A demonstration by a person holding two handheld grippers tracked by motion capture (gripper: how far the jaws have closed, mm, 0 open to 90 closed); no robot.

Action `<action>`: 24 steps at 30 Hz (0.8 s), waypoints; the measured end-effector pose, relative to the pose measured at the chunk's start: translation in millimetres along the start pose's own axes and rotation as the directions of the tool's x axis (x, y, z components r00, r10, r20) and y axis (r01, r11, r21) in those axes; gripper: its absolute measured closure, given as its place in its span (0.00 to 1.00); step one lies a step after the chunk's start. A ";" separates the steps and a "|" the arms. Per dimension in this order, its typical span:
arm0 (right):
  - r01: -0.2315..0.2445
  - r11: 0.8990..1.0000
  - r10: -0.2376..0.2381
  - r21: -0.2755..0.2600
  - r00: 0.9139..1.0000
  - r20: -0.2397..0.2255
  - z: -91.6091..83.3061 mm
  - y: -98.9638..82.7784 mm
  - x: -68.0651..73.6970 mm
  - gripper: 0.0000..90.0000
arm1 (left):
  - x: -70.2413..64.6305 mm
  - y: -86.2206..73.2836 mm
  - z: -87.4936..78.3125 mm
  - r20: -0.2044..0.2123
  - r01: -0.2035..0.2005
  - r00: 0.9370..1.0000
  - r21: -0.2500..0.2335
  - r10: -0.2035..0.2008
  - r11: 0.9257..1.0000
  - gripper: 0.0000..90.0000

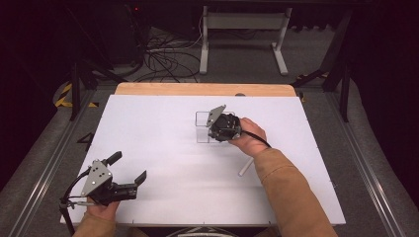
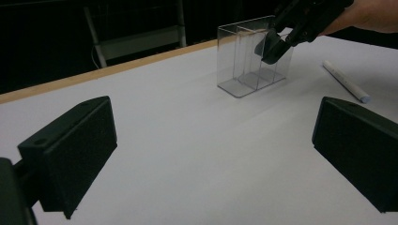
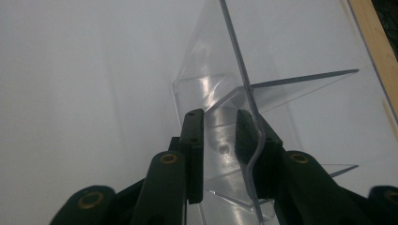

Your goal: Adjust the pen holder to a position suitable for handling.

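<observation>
On table (image 1: 163, 123), far middle: clear box (image 1: 201, 118), upright, split into compartments by thin walls, near the wooden far edge. Right gripper (image 1: 213, 131) tipped down onto box from its right side, hand behind it, sleeve running back to the bottom edge. Seen from left gripper view: box (image 2: 244, 70) standing upright, right gripper (image 2: 277, 47) coming down from above with one dark jaw at the end compartment. Seen from right gripper view: right gripper (image 3: 219, 115) nearly closed, narrow gap left between pads, box (image 3: 206, 79) directly under and ahead; one clear wall running along the right-hand jaw, other jaw apart from that wall, bare box floor visible through the gap; no clamp visible on any wall. Left gripper (image 1: 129, 167) at near left corner of table, well apart from box, held low in hand, wide open, nothing between pads; same in its own view (image 2: 216, 122), bare white surface between jaws. White stick (image 1: 246, 167) lying flat on table just beside right forearm, near side of box, apart from it; also visible right of box in left gripper view (image 2: 345, 80).
</observation>
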State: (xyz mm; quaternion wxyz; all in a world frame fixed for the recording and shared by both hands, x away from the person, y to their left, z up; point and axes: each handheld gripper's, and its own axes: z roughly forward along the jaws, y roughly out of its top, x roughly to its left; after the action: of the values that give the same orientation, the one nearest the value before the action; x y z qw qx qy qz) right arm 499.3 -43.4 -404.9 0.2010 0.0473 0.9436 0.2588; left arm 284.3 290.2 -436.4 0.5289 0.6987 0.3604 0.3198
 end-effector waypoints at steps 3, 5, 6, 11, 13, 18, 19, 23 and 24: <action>0.017 1.000 -0.017 -0.002 1.000 -0.003 -2.4 0.1 0.5 0.84 | -0.1 -0.1 0.1 0.000 0.001 1.000 0.001 -0.001 1.000 0.01; 0.012 1.000 -0.012 -0.009 1.000 -0.006 -4.7 0.6 0.9 0.85 | -0.2 0.0 0.1 0.000 0.001 1.000 0.000 -0.001 1.000 0.01; 0.011 1.000 -0.011 -0.010 1.000 -0.008 -6.1 0.9 1.2 0.86 | -0.2 0.0 0.2 0.000 0.001 1.000 0.001 -0.001 1.000 0.01; 0.025 0.999 -0.025 -0.024 1.000 -0.016 -13.7 2.3 2.3 0.90 | -0.4 0.1 0.0 0.000 0.000 1.000 0.002 0.000 1.000 0.01; 0.020 0.999 -0.021 -0.036 1.000 -0.019 -16.5 3.0 2.9 0.91 | -0.4 0.1 0.1 0.000 0.000 1.000 0.002 0.000 1.000 0.01; 0.029 0.998 -0.032 -0.062 0.999 -0.041 -30.4 7.4 8.4 0.96 | -0.6 0.2 0.6 0.001 -0.001 1.000 0.002 0.001 1.000 0.01; 0.029 0.998 -0.032 -0.062 0.999 -0.041 -30.4 7.4 8.4 0.96 | -0.6 0.2 0.6 0.001 -0.001 1.000 0.002 0.001 1.000 0.01; 0.053 0.994 -0.058 -0.091 0.997 -0.057 -41.9 12.8 16.2 0.97 | -0.6 0.1 1.1 0.002 0.000 1.000 0.003 0.000 1.000 0.01; 0.054 0.993 -0.062 -0.104 0.995 -0.082 -46.1 15.8 21.0 0.97 | -0.7 0.1 1.5 0.003 -0.002 1.000 0.004 0.002 1.000 0.01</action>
State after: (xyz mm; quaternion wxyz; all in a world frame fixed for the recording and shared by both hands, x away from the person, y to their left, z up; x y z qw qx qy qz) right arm 461.2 -47.4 -368.1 0.1703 -0.0015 0.9379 0.3023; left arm 285.2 288.9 -436.7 0.5275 0.7007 0.3596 0.3185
